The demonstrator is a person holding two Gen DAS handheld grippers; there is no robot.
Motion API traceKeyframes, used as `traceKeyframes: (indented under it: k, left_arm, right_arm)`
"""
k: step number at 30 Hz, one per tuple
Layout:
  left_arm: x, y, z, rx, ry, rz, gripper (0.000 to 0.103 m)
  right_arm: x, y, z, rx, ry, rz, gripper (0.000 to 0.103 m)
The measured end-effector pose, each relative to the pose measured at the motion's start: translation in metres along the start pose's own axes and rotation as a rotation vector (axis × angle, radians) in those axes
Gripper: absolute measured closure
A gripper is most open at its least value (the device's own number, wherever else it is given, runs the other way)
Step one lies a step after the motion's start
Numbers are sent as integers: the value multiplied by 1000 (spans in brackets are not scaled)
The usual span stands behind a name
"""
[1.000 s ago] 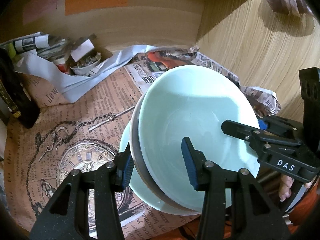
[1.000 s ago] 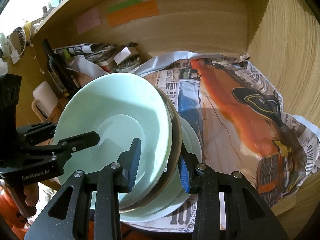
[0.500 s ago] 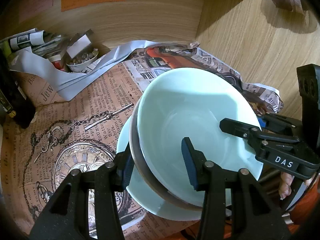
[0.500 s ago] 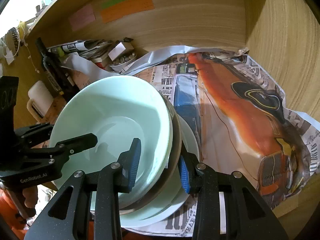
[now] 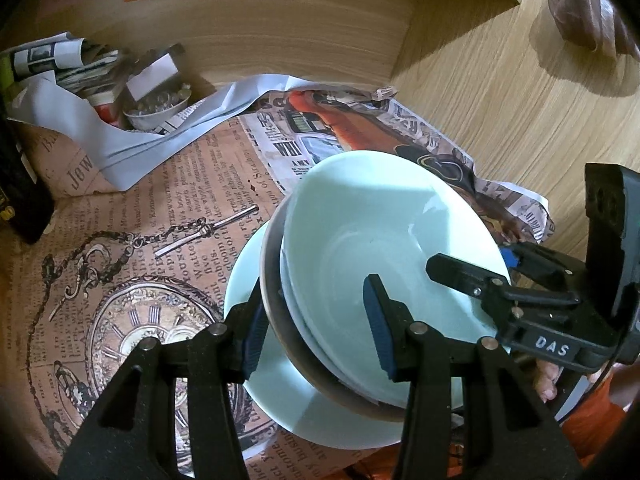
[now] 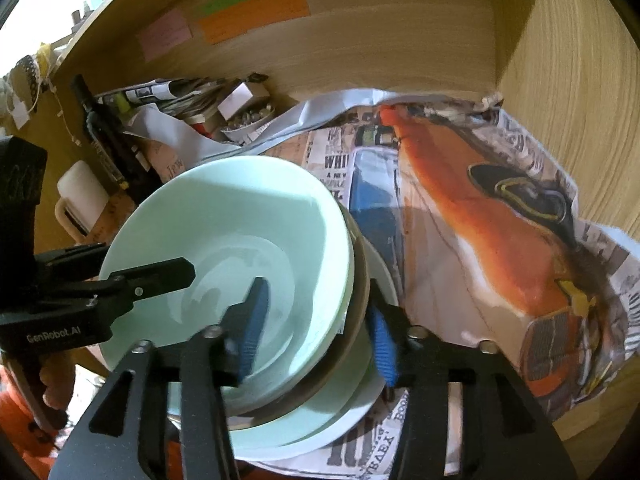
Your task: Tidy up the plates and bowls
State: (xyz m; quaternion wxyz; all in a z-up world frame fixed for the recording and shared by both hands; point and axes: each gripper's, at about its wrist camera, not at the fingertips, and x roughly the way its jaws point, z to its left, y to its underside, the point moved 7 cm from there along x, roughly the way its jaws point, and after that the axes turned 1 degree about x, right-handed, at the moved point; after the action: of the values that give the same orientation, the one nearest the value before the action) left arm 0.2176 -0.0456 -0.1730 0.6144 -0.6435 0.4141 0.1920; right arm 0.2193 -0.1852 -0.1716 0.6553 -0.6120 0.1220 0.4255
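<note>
In the left wrist view your left gripper (image 5: 316, 324) sits at the lower middle of the frame; its two blue pads straddle the near edge of the stack of bowls (image 5: 384, 248), and they seem to press the rims, so it grips the stack. The stack is one mint green bowl nested in a brown-rimmed one; it rests on a pale green plate (image 5: 280, 396), which lies on the printed paper (image 5: 132, 240) at the centre of the frame. In the right wrist view your right gripper (image 6: 316, 328) is at the lower middle; its jaws have just been opening; the stack rim is between them, but the left pad (image 6: 252, 328) now stands apart from the inner wall of the bowl, so it is released. The stack of bowls (image 6: 248, 240) is at centre left there.
</note>
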Motion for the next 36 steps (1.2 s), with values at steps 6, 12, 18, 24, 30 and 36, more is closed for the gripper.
traceKeyframes:
  k: [6,12,18,24,30,36]
  left_arm:
    - [-25,-12,1,53,-95,-124,49]
    - [-69,-24,-2,76,-155,-284,43]
    - [-121,-30,-13,90,-214,-477,35]
    - [-154,-25,-20,98,-254,-594,17]
    - [-176,-14,-26,115,-311,-674,10]
    - [-189,-4,-31,121,-342,-731,4]
  right_arm:
    - [-13,-8,-1,-2,14,-53,36]
    - [-45,-22,9,-37,21,-160,36]
    - [-90,-37,28,-83,20,-310,34]
    - [-121,-41,41,-90,0,-421,25]
    - [-140,-39,52,-114,-8,-500,15]
    - [-150,-35,62,-131,-3,-558,0]
